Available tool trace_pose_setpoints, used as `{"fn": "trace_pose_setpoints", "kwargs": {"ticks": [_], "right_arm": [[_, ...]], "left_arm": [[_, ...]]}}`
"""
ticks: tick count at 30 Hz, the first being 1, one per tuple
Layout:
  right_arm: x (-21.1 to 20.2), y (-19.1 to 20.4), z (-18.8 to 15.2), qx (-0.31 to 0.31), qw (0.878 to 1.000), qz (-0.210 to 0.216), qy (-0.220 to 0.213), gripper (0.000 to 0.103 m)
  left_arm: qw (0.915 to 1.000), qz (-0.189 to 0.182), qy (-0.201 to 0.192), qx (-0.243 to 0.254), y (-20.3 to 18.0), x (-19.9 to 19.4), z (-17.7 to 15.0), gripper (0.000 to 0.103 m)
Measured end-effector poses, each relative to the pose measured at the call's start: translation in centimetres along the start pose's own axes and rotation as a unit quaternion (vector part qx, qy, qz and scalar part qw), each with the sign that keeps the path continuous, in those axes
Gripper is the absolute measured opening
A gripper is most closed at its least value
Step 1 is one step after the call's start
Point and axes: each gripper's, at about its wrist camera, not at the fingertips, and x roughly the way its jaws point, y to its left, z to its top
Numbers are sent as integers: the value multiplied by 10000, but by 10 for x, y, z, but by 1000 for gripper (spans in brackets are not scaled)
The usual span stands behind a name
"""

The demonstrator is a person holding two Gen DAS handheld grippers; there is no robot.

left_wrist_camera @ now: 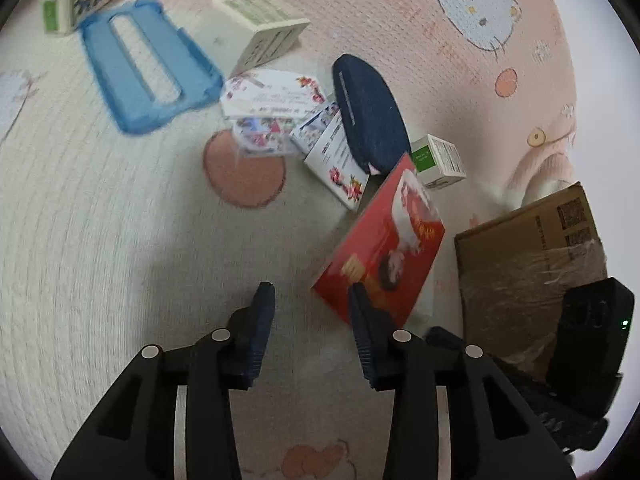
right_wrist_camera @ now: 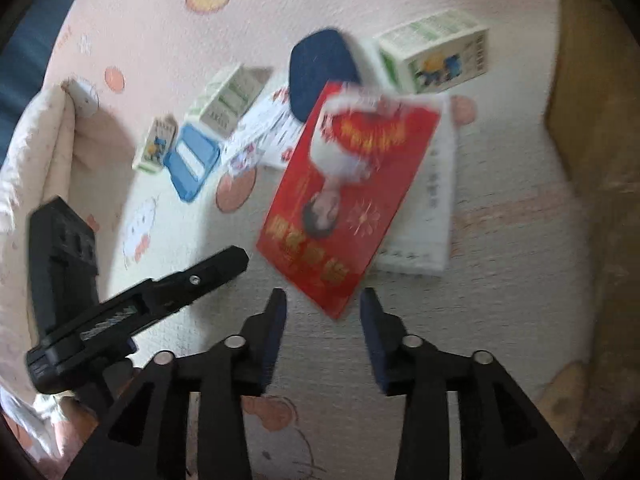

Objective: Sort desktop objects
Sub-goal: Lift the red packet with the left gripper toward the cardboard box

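A red box lies on a pink cartoon-print cloth, also in the right wrist view. Behind it are a dark blue pouch, white printed card packs, a blue plastic frame and several white-and-green boxes. My left gripper is open and empty, its right finger just before the red box's near corner. My right gripper is open and empty, with the red box's near corner just ahead between the fingertips.
A brown cardboard box wrapped in film stands at the right. A small white-green box sits beside the pouch. A white booklet lies under the red box. The left gripper's body shows at the left.
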Motion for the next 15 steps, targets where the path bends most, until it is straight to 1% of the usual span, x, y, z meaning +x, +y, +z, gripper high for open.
{"fn": "trace_pose_setpoints", "kwargs": {"ticks": [2,4,6,8,11,15], "right_arm": [[-9,-11,2,189,9997,-26,-152,39],[-8,-18,5,322,9993,-55,-183,44],[-5,-24,9,478,9987,-61,-169,44],[-1,-27,12,565,9981,-23,-228,44],[4,-27,21,470,9985,-59,-291,44],[9,-26,34,363,9987,-99,-345,44]], "left_arm": [[9999,-11,59,110,-1,4,6,45],[9997,-75,119,220,-3,7,15,45],[9989,-221,225,333,-6,13,22,46],[9984,-162,289,457,-10,19,25,46],[9970,-62,224,736,-20,25,29,46],[9946,-42,345,974,-33,35,35,45]]}}
